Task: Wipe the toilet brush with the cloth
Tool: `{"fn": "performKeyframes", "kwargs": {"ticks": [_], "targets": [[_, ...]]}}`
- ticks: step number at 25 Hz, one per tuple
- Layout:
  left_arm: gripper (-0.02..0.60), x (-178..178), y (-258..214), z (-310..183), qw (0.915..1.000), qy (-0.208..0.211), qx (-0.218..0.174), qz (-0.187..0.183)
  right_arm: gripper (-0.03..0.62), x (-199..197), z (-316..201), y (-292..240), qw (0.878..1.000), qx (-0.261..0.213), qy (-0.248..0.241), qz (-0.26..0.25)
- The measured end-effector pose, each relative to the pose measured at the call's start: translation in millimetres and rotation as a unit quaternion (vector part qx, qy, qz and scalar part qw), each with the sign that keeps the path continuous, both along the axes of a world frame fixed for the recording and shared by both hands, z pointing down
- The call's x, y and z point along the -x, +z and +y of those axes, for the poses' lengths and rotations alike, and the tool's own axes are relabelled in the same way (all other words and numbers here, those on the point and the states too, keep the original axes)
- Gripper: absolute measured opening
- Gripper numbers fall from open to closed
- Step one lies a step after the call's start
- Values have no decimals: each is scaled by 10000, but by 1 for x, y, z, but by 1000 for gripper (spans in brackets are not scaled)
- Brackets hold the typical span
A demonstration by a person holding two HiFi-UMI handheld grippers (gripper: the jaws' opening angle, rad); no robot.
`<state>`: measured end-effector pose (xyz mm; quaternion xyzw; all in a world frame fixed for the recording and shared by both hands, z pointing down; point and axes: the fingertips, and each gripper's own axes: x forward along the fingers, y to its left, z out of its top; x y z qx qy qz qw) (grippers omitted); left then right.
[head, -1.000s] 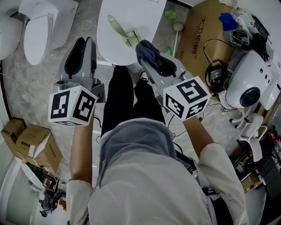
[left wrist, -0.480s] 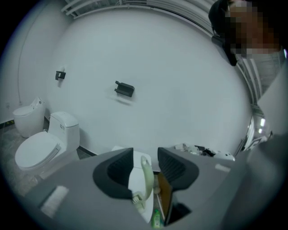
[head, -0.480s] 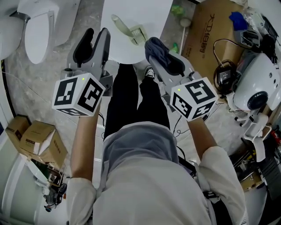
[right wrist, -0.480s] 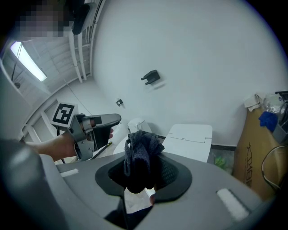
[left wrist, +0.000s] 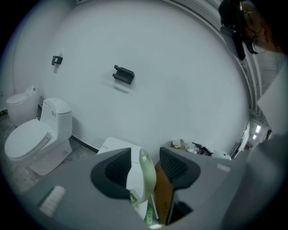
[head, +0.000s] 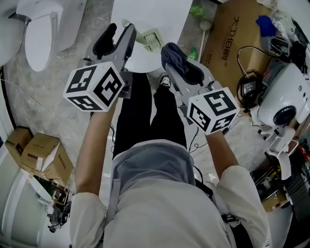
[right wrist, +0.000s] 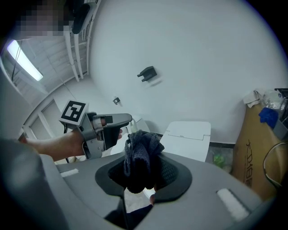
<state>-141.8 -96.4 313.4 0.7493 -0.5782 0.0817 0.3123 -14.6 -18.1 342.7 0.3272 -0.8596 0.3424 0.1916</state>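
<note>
A pale green toilet brush (head: 144,35) lies on a white table (head: 160,12) ahead of me. My left gripper (head: 122,29) is open at the brush's handle end. In the left gripper view the handle (left wrist: 146,177) shows in the gap of the left gripper (left wrist: 143,165), with space on both sides. My right gripper (head: 170,57) is shut on a bunched dark blue cloth (head: 172,54), held just right of the brush. In the right gripper view the cloth (right wrist: 140,155) sticks up out of the right gripper (right wrist: 141,173), and the left gripper (right wrist: 104,129) is to its left.
Two white toilets (head: 41,34) stand at the left on the tiled floor. Cardboard boxes (head: 34,155) sit at the lower left, a large cardboard sheet (head: 227,34) and a white machine (head: 286,97) with cables at the right. The person's black trouser legs (head: 145,111) are below the table.
Both grippers have moved forward toward the table. The left one has risen the most and now reaches the brush's handle end. The cloth stays in the right gripper.
</note>
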Motion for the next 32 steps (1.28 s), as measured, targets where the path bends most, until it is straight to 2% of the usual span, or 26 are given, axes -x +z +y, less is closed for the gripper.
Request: {"fn": "performKeyframes", "kwargs": {"ticks": [7,23,32], "targets": [[0,-7,8,-12,9998,55,-18,168,100,4,-2,15,9999,108,21,59],[0,-3,16,-17,9994,7,-231,242,100,8,-17,45,9992,222,302,120],[0,-2,17,-16,9991,-57,-342,247,100,12,-31,89,9988,404,225,184]]}}
